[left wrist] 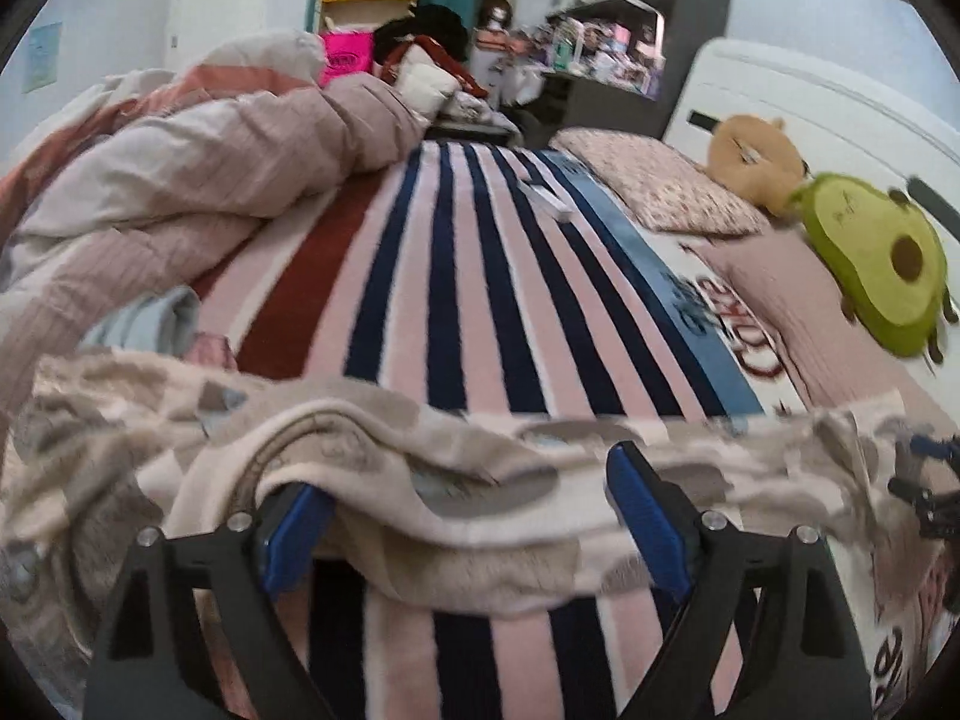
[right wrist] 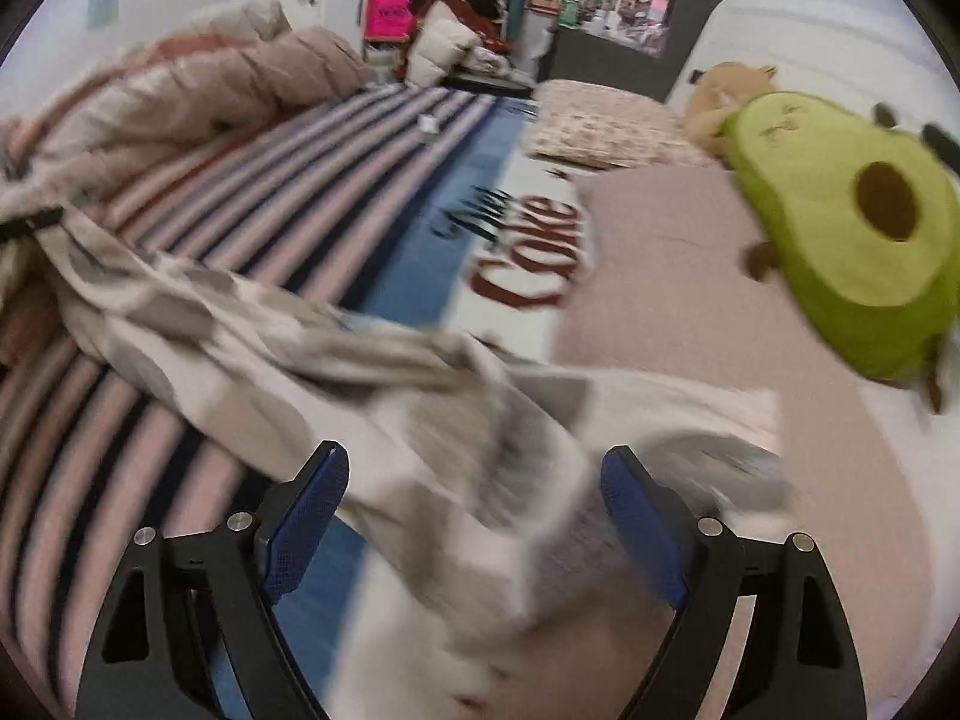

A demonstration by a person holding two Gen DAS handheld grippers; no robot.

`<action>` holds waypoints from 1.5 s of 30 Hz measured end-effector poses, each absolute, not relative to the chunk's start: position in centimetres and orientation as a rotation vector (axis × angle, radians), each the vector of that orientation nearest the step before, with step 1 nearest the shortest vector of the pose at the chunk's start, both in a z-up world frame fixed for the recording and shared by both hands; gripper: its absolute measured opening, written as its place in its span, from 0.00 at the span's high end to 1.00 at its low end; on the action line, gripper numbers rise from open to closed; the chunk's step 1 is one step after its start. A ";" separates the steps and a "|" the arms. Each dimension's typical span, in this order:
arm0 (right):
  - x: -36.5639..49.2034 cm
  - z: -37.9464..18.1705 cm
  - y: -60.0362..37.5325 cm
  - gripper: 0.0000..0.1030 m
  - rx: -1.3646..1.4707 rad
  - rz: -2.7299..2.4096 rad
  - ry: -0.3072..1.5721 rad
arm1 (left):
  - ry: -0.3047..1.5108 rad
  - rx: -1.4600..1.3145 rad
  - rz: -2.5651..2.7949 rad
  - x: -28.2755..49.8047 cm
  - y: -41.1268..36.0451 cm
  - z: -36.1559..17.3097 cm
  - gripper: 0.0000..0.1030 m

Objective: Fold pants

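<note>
The pants [left wrist: 420, 480] are beige with grey and cream patches and lie crumpled across the striped blanket [left wrist: 480, 300] on the bed. My left gripper [left wrist: 474, 516] is open, its blue pads wide apart, with a fold of the pants draped over the left pad [left wrist: 294, 534]. In the right wrist view the pants [right wrist: 360, 372] run from the left edge to my right gripper [right wrist: 474, 516], which is open with cloth lying between its pads. The other gripper shows at the left edge [right wrist: 30, 228] and at the right edge of the left view [left wrist: 930, 492].
A bunched pink and cream duvet [left wrist: 180, 180] fills the left of the bed. Pillows [left wrist: 660, 186], a tan plush [left wrist: 756, 156] and an avocado plush [right wrist: 840, 228] lie by the white headboard [left wrist: 810, 108]. A small white object [left wrist: 552, 204] lies on the blanket. Cluttered shelves [left wrist: 606, 24] stand behind.
</note>
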State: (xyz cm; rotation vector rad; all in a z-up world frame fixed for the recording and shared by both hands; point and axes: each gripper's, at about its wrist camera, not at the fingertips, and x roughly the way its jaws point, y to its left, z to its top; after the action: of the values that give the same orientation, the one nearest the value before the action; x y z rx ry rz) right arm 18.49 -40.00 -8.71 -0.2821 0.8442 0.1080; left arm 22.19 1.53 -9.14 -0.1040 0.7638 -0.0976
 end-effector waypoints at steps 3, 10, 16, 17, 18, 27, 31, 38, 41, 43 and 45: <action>17.8 -10.1 -40.4 0.20 -0.323 0.111 0.870 | 0.788 -0.072 -0.119 21.9 0.8 -10.5 0.17; 15.8 -11.1 -37.9 0.21 -0.527 0.097 0.744 | 0.797 -0.084 -0.139 21.8 0.4 -12.0 0.17; 15.4 -11.7 -36.3 0.31 -0.560 0.187 0.775 | 0.763 -0.067 -0.158 21.2 -0.1 -11.5 0.17; 15.7 -12.1 -36.4 0.32 -0.574 0.167 0.796 | 0.759 -0.068 -0.166 21.1 -0.2 -11.4 0.17; 16.2 -12.7 -36.8 0.33 -0.584 0.131 0.822 | 0.757 -0.067 -0.172 21.1 -0.3 -11.3 0.17; 16.1 -15.1 -39.2 0.54 -0.735 -0.051 0.833 | 0.759 -0.051 -0.185 21.2 -0.9 -11.9 0.17; 16.3 -13.2 -40.1 1.00 -0.692 -0.117 0.773 | 0.759 -0.039 -0.187 21.3 -1.2 -11.8 0.17; 18.3 -8.9 -42.1 1.00 -0.646 -0.182 0.700 | 0.772 -0.026 -0.196 21.6 -1.8 -11.9 0.17; 18.3 -8.1 -42.1 0.99 -0.530 -0.029 0.749 | 0.774 -0.022 -0.196 21.6 -2.2 -12.0 0.17; 17.5 -8.9 -41.0 0.80 -0.502 0.061 0.783 | 0.778 -0.027 -0.204 21.6 -2.3 -12.1 0.17; 16.7 -10.0 -40.0 0.59 -0.498 0.116 0.800 | 0.780 -0.025 -0.206 21.5 -2.5 -12.1 0.17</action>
State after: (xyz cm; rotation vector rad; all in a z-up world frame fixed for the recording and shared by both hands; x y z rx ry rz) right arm 16.66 -40.03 -10.00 -0.4981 0.7995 0.1157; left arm 21.51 -2.53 -12.14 -0.0249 0.7796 -0.2061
